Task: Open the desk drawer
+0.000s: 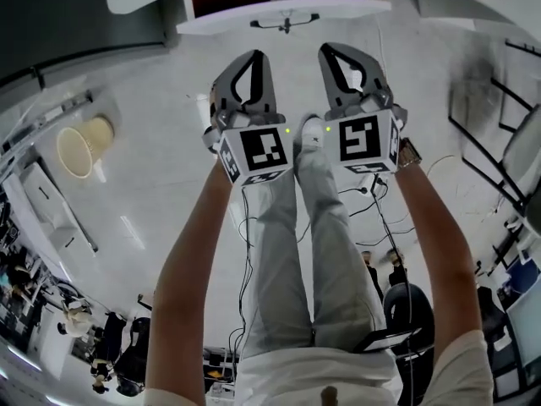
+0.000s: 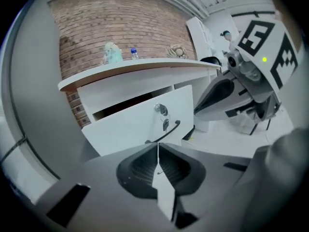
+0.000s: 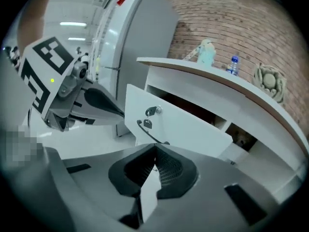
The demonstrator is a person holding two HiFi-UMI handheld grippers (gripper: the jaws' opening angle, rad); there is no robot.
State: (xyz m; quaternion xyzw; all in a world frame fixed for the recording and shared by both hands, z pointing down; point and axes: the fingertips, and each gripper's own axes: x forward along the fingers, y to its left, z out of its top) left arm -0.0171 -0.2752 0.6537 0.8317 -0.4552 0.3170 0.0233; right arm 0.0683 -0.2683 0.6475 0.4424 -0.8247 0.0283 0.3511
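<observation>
The white desk drawer (image 1: 283, 11) stands pulled partly out at the top of the head view, its brown inside showing above the front panel. A black bow handle (image 1: 286, 22) sits on its front. My left gripper (image 1: 254, 57) and right gripper (image 1: 331, 51) hover side by side just short of the drawer front, both shut with nothing between the jaws. In the left gripper view the drawer front (image 2: 140, 122), its handle (image 2: 166, 132) and the lock with a key (image 2: 161, 110) lie just beyond my shut left gripper (image 2: 158, 146). The right gripper view shows the handle (image 3: 152, 134) past the shut right gripper (image 3: 155, 149).
The desk top (image 2: 135, 69) carries a small bottle (image 2: 134, 53) and ornaments, with a brick wall behind. A beige cup-like object (image 1: 84, 146) lies on the floor at left. Chair frames (image 1: 499, 125) and cables (image 1: 372, 201) are at right. The person's legs (image 1: 296, 244) are below the grippers.
</observation>
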